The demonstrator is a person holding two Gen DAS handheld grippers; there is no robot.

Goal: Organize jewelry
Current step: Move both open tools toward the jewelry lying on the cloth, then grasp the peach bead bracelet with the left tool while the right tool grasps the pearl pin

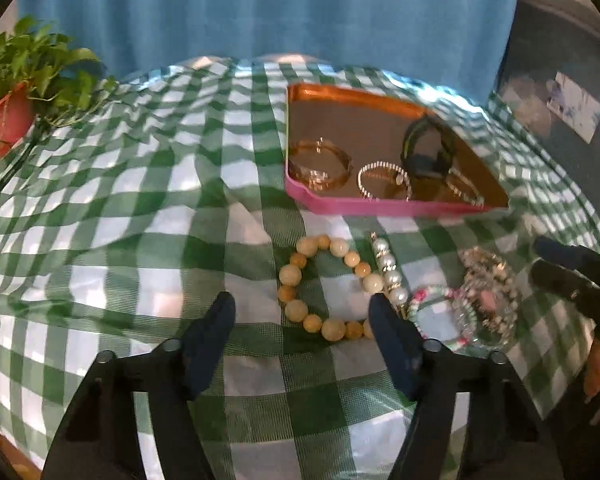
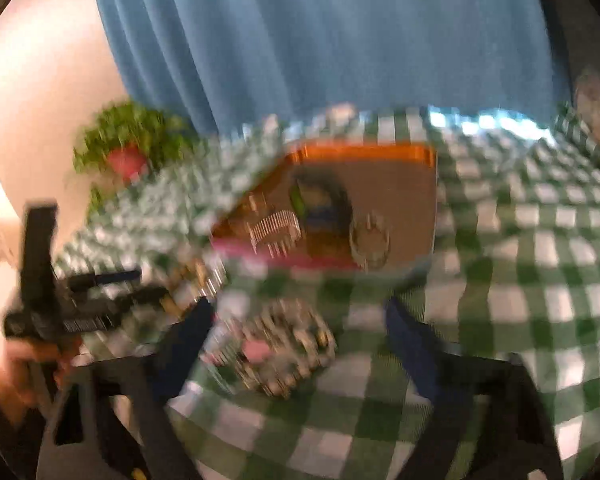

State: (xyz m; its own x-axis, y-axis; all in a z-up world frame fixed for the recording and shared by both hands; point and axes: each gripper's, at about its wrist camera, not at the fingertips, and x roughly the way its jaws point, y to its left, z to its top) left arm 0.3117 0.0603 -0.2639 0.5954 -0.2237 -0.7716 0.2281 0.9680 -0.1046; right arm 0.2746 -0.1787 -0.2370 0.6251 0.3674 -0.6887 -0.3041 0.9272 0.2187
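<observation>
On green-checked cloth, a beaded bracelet (image 1: 327, 286) lies between the left gripper (image 1: 302, 312)'s wide-open, empty, low-angled jaws.

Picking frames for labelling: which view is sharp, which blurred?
Left wrist view: sharp, the beaded bracelet and tray crisp, with fisheye bending at the edges. Right wrist view: heavy motion smear across tray and tablecloth.

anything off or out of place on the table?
Nothing spilled or broken. Four bracelets lie loose on the checkered cloth outside the tray: the yellow bead bracelet, pearl strand, pink-green bangle and crystal bracelet. The cloth is wrinkled.
</observation>
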